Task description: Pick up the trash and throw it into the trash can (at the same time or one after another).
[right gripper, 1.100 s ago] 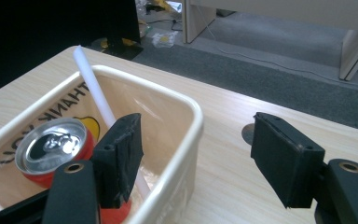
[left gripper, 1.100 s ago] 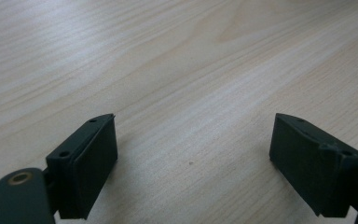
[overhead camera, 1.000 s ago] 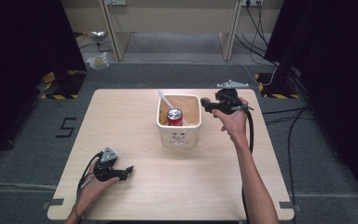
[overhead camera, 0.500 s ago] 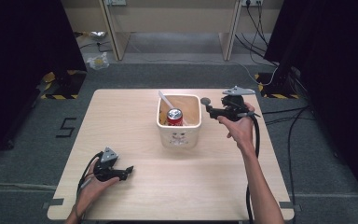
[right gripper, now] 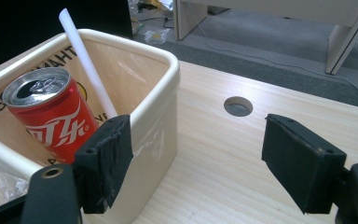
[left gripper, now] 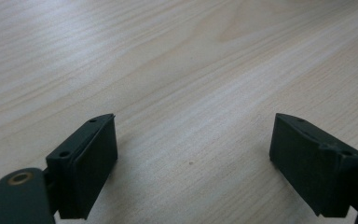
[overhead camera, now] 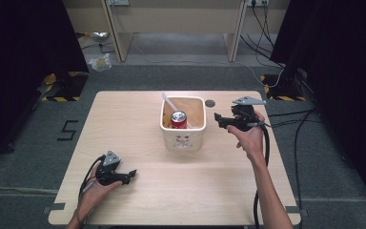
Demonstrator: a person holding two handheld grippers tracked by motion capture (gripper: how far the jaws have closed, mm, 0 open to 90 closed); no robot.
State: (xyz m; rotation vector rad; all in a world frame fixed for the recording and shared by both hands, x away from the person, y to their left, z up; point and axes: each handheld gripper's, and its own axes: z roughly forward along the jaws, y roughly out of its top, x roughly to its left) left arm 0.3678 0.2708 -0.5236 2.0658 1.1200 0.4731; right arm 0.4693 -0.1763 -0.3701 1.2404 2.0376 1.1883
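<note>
Pale wooden table [overhead camera: 138, 119], grey carpet around it. We list a cream bin [overhead camera: 183, 138] at the middle, holding a red can [overhead camera: 178, 119] and a white stick [overhead camera: 169, 102]. Our right gripper [overhead camera: 218, 117], jaws wide and empty, hovers just beside the bin. Our left gripper [overhead camera: 132, 173], jaws wide, lies well apart from the bin, by the near edge.

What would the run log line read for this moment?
right gripper: open, beside bin | red can: upright in bin, with white stick | left gripper: open, low over table

Bin [overhead camera: 183, 138] wall blocks right claw [overhead camera: 218, 118]; tabletop [overhead camera: 248, 191] elsewhere open.
</note>
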